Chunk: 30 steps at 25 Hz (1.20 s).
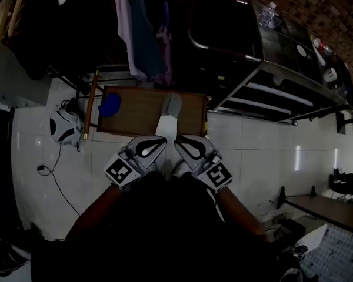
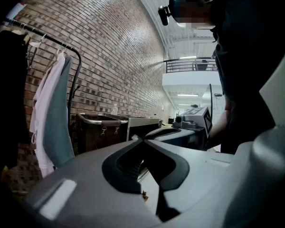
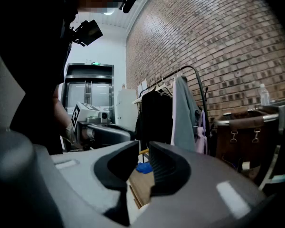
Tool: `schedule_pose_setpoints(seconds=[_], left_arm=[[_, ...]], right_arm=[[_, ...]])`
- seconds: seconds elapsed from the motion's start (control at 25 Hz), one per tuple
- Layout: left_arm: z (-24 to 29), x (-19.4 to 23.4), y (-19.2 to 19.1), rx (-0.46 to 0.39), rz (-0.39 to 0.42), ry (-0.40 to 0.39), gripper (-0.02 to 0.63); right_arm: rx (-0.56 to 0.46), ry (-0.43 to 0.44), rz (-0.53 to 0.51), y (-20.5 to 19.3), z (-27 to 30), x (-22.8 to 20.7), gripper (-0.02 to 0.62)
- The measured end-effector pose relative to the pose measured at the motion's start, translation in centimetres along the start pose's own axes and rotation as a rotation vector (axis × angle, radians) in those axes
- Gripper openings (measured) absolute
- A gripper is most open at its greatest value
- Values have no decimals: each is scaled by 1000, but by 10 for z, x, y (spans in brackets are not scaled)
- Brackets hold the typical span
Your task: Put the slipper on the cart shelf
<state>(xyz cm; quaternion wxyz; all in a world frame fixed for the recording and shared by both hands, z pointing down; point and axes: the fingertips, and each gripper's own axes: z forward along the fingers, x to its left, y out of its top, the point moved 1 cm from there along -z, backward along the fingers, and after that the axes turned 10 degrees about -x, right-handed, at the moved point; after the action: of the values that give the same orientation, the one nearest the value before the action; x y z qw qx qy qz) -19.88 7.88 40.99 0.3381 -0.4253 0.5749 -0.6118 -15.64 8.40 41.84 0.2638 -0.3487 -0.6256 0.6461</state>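
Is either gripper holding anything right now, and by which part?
Nothing seems held: the left gripper is shut, the right gripper barely open with nothing between; the slipper lies on the shelf.

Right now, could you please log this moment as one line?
slipper on wooden shelf | left gripper jaws together | right gripper jaws slightly apart, empty
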Motion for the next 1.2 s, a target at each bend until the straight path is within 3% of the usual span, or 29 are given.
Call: schedule_pose_setpoints(seconds=[0.2, 0.4, 0.64, 0.8, 1.0, 1.2], left_arm=[[9, -8, -5, 8, 14, 29, 3], [4, -3, -9, 33, 12, 45, 3], [-4, 34, -17, 27, -13, 40, 3], [-11, 61, -22, 17, -32, -7, 3], [-24, 94, -33, 21, -85, -80, 11], [-28, 123, -53, 29, -137, -135, 11]], right_arm=[[-17, 25, 12, -7, -14, -10, 54], [-30, -4, 29, -8, -10, -18, 55], [6, -30, 82, -24, 20, -30, 55], [36, -55, 92, -43, 47, -35, 55], [147, -143, 163, -75, 80, -50, 55], [329, -260, 256, -168, 82, -82, 55]])
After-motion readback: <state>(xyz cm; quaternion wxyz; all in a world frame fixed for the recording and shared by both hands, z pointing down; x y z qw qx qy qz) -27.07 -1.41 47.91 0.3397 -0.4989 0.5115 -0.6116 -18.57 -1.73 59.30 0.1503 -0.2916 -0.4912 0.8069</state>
